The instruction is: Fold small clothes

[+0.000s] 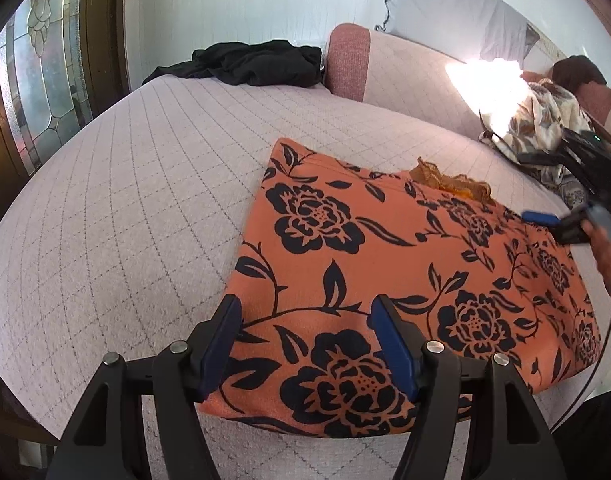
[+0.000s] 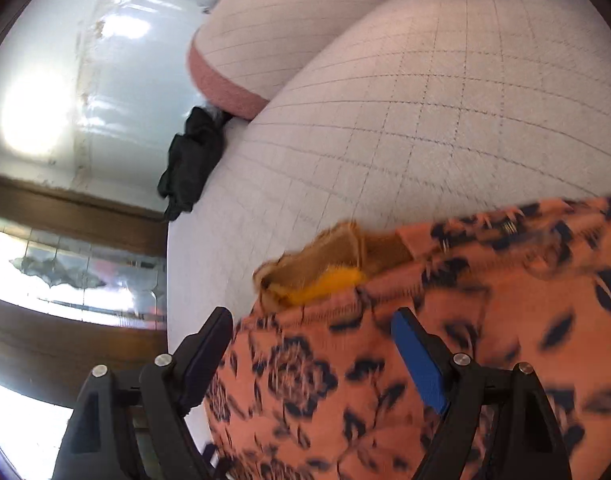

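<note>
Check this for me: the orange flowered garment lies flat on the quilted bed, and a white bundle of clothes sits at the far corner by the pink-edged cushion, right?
Not quite. The bundle at the far corner is black, not white, as the left wrist view shows. The rest holds: the orange flowered garment lies flat on the quilted bed, and the bundle sits by the pink-edged cushion.

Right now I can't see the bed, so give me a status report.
Both claws open, left claw and right claw over orange floral garment. Garment flat on bed. Brown lace piece pokes out.
</note>
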{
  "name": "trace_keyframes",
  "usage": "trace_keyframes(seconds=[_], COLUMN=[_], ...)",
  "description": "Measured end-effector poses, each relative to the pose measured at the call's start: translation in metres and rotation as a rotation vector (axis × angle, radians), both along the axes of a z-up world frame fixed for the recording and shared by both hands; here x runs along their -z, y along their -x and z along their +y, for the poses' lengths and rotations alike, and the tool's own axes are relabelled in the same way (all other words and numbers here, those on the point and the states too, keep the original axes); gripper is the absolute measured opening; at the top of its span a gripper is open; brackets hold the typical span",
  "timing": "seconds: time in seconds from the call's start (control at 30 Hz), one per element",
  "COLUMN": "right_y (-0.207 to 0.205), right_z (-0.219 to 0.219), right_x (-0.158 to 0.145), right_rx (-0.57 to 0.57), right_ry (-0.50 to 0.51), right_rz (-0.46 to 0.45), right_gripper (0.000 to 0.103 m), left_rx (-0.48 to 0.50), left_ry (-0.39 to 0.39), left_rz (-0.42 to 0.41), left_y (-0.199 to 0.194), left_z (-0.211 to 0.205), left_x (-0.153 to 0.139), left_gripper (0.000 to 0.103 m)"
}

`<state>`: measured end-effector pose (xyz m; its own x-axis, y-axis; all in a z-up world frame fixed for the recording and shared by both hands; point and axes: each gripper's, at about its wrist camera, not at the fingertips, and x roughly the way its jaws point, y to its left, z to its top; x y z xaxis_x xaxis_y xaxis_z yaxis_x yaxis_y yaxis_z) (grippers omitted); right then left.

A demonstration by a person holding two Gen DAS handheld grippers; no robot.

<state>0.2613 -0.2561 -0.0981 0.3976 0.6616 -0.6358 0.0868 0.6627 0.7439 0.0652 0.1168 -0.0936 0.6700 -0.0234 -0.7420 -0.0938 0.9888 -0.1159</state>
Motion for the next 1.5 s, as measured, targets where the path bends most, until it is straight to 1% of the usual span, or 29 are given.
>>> trace_keyframes(seconds=[0.13,0.2,0.27,0.3,0.37,0.4,0.43,0.5,0.57,0.6,0.67,0.7,0.73,0.77,0.8,0.83,0.9,0.97,1.0,1.03,1.1,1.17,1.2,1.27,1.3,1.33,1.4,1.43,1.5], right_y=[0.071,0.104,0.121,0.124,0.128,0.133,0.137,0.15,0.164,0.167,0.168,0.169,0.175,0.179,0.184,0.188,0.192,0.188,0.189,0.192,0.197,0.199,0.198,0.194,0.193,0.196,0.197,0.197,0.199], right_z=[-0.002,-0.001,-0.001,-0.005,-0.023,-0.029,-0.031,-0.031,-0.036,-0.039,-0.056,-0.066,-0.078,-0.083,-0.086,-0.088,-0.097,-0.108,-0.116,-0.125,-0.129,-0.124,-0.123,-0.126,-0.13,-0.134,-0.132,-0.13,-0.127], right_x=[-0.011,-0.001,0.014,0.024,0.039,0.035,0.025,0.006,-0.002,-0.001,0.019,0.031,0.038,0.035,0.027,0.015,0.011,0.029,0.04,0.047,0.033,0.013,0.012,0.029,0.04,0.042,0.031,0.021,0.014], right_rx=[-0.037,-0.055,-0.067,-0.063,0.007,0.046,0.052,0.025,0.015,0.026,0.08,0.117,0.156,0.174,0.172,0.154,0.153,0.202,0.226,0.259,0.273,0.238,0.228,0.242,0.258,0.285,0.277,0.269,0.258], right_ry=[-0.041,-0.079,-0.064,-0.037,-0.109,-0.128,-0.103,-0.094,-0.08,-0.048,0.027,0.031,-0.05,-0.084,-0.084,-0.065,-0.023,0.006,-0.007,-0.095,-0.11,-0.071,-0.052,-0.025,-0.056,-0.103,-0.095,-0.088,-0.066], right_rz=[-0.021,0.009,0.029,0.042,0.055,0.057,0.028,-0.043,-0.086,-0.089,-0.032,0.016,0.035,0.027,-0.006,-0.063,-0.1,-0.033,0.011,0.02,-0.006,-0.101,-0.114,-0.054,-0.013,-0.021,-0.039,-0.074,-0.121], right_gripper=[0.084,0.084,0.084,0.084,0.081,0.083,0.083,0.083,0.083,0.084,0.084,0.084,0.084,0.084,0.084,0.084,0.085,0.086,0.085,0.085,0.086,0.086,0.086,0.087,0.087,0.086,0.087,0.087,0.087], left_rx=[0.002,0.008,0.017,0.022,0.019,0.009,0.004,0.015,0.011,0.014,0.004,0.006,0.008,0.008,0.002,-0.008,-0.018,-0.02,-0.017,-0.016,-0.012,-0.003,-0.001,0.008,0.012,0.011,0.004,-0.003,-0.008], left_ry=[-0.02,-0.029,-0.042,-0.054,-0.074,-0.089,-0.099,-0.076,-0.085,-0.085,-0.11,-0.116,-0.109,-0.091,-0.074,-0.057,-0.03,-0.029,-0.03,-0.033,-0.044,-0.059,-0.063,-0.064,-0.07,-0.08,-0.1,-0.113,-0.112], left_rz=[-0.018,-0.02,-0.02,-0.003,0.073,0.068,0.055,0.019,0.035,0.07,0.078,0.08,0.073,0.051,0.04,0.041,0.044,0.06,0.073,0.083,0.067,0.048,0.041,0.045,0.057,0.077,0.135,0.157,0.123], left_y=[0.005,0.005,0.005,0.003,-0.004,-0.003,-0.001,0.004,0.004,0.001,-0.002,-0.002,0.0,0.004,0.005,0.005,0.005,0.004,0.001,-0.001,0.001,0.006,0.007,0.005,0.003,0.001,-0.005,-0.006,-0.002], left_z=[-0.004,-0.007,-0.011,-0.012,-0.013,-0.013,-0.013,-0.012,-0.012,-0.012,-0.012,-0.014,-0.014,-0.013,-0.011,-0.01,-0.009,-0.011,-0.012,-0.013,-0.016,-0.02,-0.021,-0.024,-0.025,-0.025,-0.022,-0.02,-0.019], left_x=[-0.003,-0.003,-0.001,0.002,0.016,0.016,0.013,0.005,0.007,0.014,0.018,0.016,0.012,0.006,0.003,0.001,-0.003,-0.006,-0.006,-0.006,-0.011,-0.016,-0.018,-0.017,-0.014,-0.009,0.007,0.012,0.006], left_gripper=[0.068,0.068,0.068,0.068,0.068,0.068,0.068,0.068,0.068,0.068,0.069,0.069,0.069,0.069,0.069,0.069,0.069,0.069,0.069,0.069,0.069,0.069,0.069,0.069,0.069,0.069,0.069,0.069,0.069])
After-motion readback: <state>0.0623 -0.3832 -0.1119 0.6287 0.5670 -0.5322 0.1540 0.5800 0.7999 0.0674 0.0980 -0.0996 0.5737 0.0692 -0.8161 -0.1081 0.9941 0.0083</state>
